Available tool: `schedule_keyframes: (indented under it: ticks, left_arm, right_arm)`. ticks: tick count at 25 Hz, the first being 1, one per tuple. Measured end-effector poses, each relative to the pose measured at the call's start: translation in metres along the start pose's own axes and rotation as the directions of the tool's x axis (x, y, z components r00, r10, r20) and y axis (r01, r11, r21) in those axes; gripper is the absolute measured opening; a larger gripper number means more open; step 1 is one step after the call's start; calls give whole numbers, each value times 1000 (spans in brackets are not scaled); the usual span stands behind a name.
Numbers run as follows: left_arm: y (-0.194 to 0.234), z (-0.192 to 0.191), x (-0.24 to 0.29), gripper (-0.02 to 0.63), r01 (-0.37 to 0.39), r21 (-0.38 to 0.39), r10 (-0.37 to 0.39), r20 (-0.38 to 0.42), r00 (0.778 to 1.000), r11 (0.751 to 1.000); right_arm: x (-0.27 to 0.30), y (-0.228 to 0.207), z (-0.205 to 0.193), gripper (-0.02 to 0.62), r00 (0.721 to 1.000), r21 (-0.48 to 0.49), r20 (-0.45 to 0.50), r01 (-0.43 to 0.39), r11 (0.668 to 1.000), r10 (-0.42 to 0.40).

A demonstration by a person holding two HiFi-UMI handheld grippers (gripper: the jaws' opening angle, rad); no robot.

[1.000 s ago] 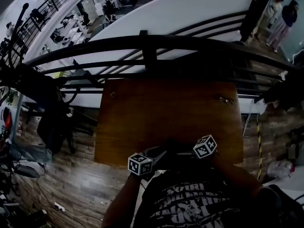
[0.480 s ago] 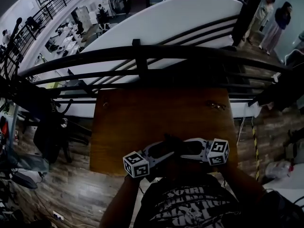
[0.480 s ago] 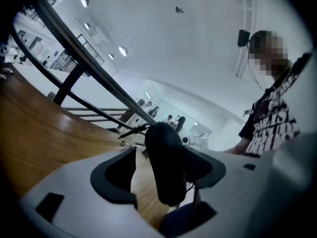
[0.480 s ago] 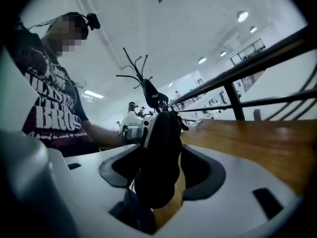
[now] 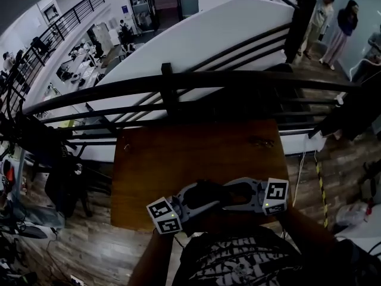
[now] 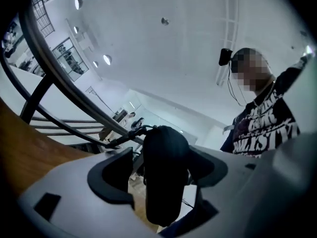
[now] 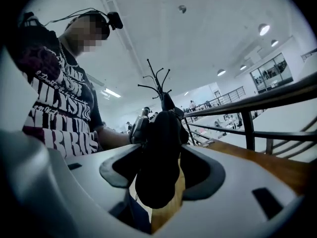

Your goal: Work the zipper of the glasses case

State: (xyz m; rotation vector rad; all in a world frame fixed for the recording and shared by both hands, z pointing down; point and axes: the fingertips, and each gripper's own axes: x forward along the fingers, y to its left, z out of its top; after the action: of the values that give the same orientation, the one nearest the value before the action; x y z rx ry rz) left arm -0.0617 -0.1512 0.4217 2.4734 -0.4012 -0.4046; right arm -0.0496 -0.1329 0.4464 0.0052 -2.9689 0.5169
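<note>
Raised glasses case (image 5: 209, 193) over table's (image 5: 178, 159) near edge, railing (image 5: 238, 74) beyond

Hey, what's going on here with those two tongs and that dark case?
A person standing at a wooden table holds a dark glasses case in the air between two hand-held tools. The right tongs are clamped on one end of it. The left tongs have just been opening and now stand wide, with the case's other end between them but not gripped. Whether the zipper is open or closed cannot be told.
</note>
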Motion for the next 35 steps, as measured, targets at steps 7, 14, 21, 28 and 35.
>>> schedule_keyframes:
  ticks: [7, 14, 21, 28, 35]
  left_arm:
    - [-22, 0, 41, 319, -13, 105, 16, -36, 999, 994]
    - [-15, 0, 48, 279, -127, 129, 132, -30, 991, 983]
    - [-26, 2, 49, 267, -173, 194, 184, -38, 982, 966]
    - [-35, -18, 39, 265, -82, 681, 358, -276, 892, 728]
    - [-50, -51, 45, 265, 80, 660, 272, -413, 869, 747]
  right_arm:
    - [-11, 16, 2, 239, 993, -111, -114, -37, 993, 24]
    - [-19, 13, 3, 235, 1000, -80, -14, -16, 997, 15]
    - [-27, 20, 5, 235, 998, -56, -1, -62, 996, 62]
    - [-72, -5, 39, 221, 998, 87, 42, -49, 995, 45]
    - [-44, 59, 72, 109, 917, -317, -334, -325, 891, 215]
